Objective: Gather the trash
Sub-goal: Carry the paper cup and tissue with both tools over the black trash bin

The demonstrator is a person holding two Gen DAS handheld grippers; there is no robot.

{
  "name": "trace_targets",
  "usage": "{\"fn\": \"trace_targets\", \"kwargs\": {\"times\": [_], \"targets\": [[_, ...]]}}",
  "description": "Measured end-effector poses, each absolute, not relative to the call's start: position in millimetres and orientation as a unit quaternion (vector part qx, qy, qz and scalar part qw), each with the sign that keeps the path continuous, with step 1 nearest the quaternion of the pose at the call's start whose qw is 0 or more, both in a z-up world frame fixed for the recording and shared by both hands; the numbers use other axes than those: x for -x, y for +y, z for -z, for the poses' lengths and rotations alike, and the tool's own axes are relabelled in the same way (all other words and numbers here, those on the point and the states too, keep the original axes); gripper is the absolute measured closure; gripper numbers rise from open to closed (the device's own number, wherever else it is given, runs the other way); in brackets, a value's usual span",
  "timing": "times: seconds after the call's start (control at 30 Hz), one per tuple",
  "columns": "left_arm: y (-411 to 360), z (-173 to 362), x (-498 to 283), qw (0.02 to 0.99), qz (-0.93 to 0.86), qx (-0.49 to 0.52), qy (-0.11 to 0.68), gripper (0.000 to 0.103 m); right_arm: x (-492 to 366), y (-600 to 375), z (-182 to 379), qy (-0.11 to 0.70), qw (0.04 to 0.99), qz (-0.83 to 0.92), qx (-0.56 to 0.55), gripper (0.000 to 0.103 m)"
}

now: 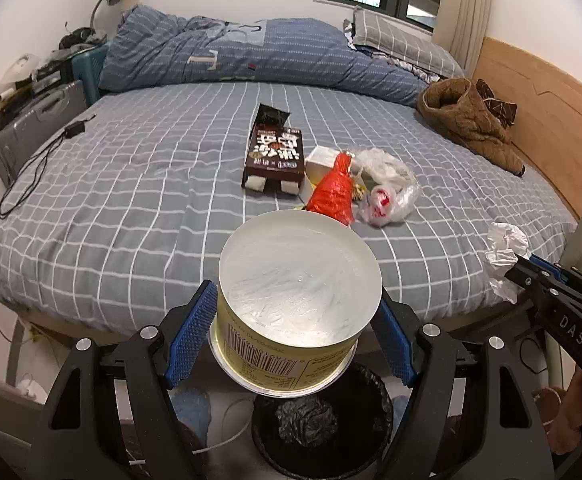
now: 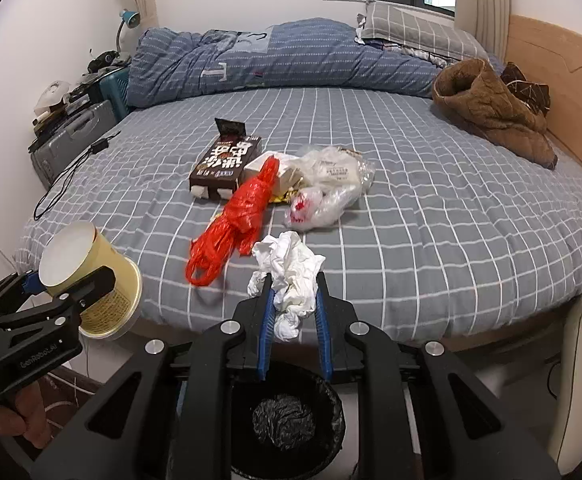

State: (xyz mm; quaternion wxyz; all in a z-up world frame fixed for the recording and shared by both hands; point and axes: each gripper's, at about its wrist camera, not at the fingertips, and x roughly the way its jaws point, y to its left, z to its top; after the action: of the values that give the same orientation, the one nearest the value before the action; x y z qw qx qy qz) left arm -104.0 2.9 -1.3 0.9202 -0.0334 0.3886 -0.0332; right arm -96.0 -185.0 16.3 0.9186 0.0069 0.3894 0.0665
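Note:
My left gripper [image 1: 295, 312] is shut on a yellow paper cup [image 1: 291, 312], held bottom-up over the bed's edge; the cup [image 2: 91, 280] also shows at the left of the right wrist view. My right gripper [image 2: 293, 300] is shut on a crumpled white tissue [image 2: 287, 276], and that tissue [image 1: 505, 248] appears at the right edge of the left wrist view. Below both grippers stands a black-lined trash bin [image 2: 287, 428], [image 1: 319, 424]. On the checked bed lie a red plastic bag [image 2: 235, 220], a dark brown carton [image 2: 227, 162], a clear plastic bag [image 2: 323, 200] and a white box [image 1: 321, 160].
A brown jacket [image 2: 487, 108] lies by the wooden headboard [image 2: 571, 80]. A rolled blue duvet [image 2: 271, 56] crosses the far side of the bed. A black cable [image 2: 67, 176] trails at the bed's left edge, next to a grey suitcase [image 2: 71, 136].

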Motion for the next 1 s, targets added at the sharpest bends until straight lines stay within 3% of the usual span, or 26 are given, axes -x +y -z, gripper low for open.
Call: {"fn": "trace_targets", "kwargs": {"times": [1.0], "targets": [[14.8, 86.2, 146.8, 0.882, 0.026, 0.043, 0.468, 0.03, 139.5, -170.1, 79.3, 0.471, 0.88, -0.059, 0.004, 0.085]]}}
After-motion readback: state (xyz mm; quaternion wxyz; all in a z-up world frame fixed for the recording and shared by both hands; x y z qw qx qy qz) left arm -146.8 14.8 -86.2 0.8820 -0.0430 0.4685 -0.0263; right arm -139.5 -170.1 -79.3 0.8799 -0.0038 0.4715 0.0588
